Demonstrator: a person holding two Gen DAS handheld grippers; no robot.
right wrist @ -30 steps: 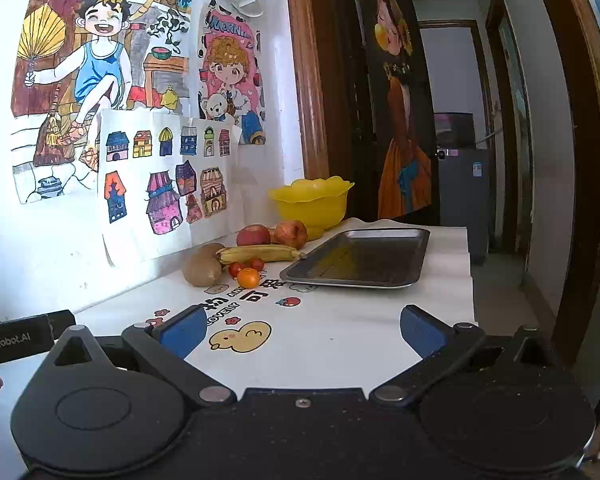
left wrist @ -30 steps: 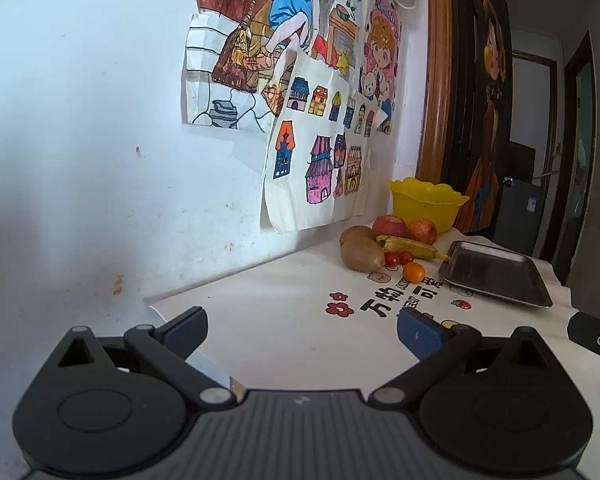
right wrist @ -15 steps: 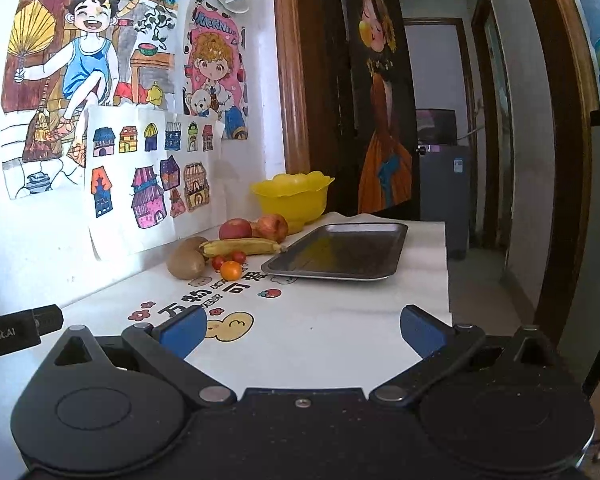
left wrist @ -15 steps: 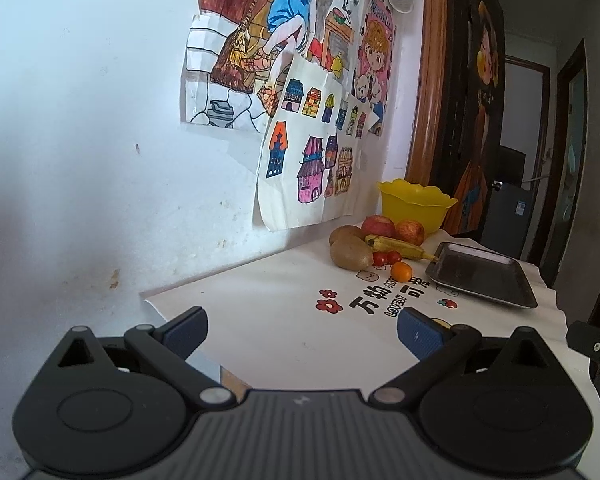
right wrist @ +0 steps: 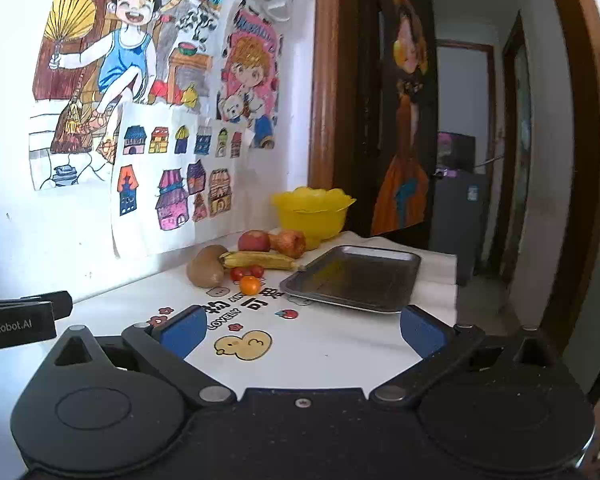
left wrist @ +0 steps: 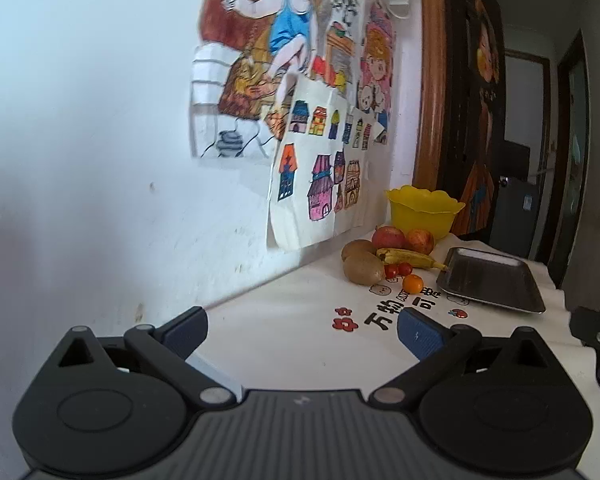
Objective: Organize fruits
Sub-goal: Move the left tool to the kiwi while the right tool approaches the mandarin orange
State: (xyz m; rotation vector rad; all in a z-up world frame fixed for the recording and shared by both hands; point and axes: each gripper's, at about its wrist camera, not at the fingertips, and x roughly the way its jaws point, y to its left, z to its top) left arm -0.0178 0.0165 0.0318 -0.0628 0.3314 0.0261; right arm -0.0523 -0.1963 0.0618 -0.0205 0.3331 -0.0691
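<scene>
**Fruits bunched by the wall, both claws empty**

Fruits sit in a tight cluster at the far end of the white table [right wrist: 340,344], close to the wall, at about 12 o'clock from the right gripper [right wrist: 302,326] and 1 o'clock from the left gripper [left wrist: 302,328]. Two kiwis [right wrist: 206,268] lie at the near left of the bunch. A banana [right wrist: 260,260] stretches across the middle, touching the nearer kiwi at one end. Behind it rest two red apples [right wrist: 254,241], side by side. In front of the banana are two small red tomatoes [right wrist: 247,272] and, just nearer, an orange one [right wrist: 250,285].

A yellow bowl [right wrist: 312,216] stands behind the apples, at the corner by the wooden door frame [right wrist: 324,80]. A dark metal tray [right wrist: 352,278] lies flat at 3 o'clock from the fruit, just beside the banana's tip.

Both grippers hang over the near end of the table, well apart from the fruit. Each has its blue pads spread wide with nothing between them. Seen from the right wrist, the left gripper's black body pokes in at 9 o'clock. Coloured drawings [right wrist: 140,120] cover the wall above the table.
</scene>
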